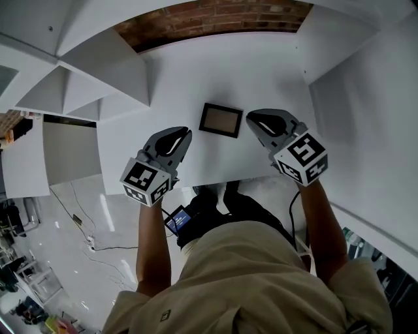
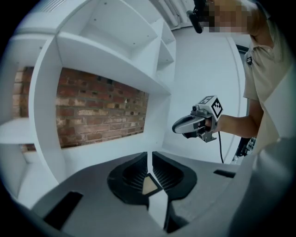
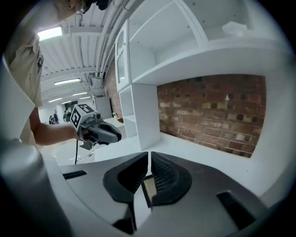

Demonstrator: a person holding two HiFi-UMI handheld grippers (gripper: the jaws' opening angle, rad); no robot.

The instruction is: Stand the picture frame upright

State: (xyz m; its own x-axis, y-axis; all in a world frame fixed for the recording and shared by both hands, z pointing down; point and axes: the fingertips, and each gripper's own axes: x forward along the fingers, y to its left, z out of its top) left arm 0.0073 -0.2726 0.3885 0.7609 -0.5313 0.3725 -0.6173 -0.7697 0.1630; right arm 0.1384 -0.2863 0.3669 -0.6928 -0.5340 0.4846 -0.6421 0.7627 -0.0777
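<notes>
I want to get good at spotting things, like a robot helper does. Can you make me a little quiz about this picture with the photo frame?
1. Pick one. Where is the picture frame?
A. On the white table, between the left gripper and the right gripper
B. Clamped in the right gripper's jaws
C. Inside a drawer

2. True or false: the picture frame is standing upright.

3. Fill in the gap: the wall behind the table is made of red ____.

Key:
1. A
2. False. It lies flat on the table.
3. bricks
</notes>
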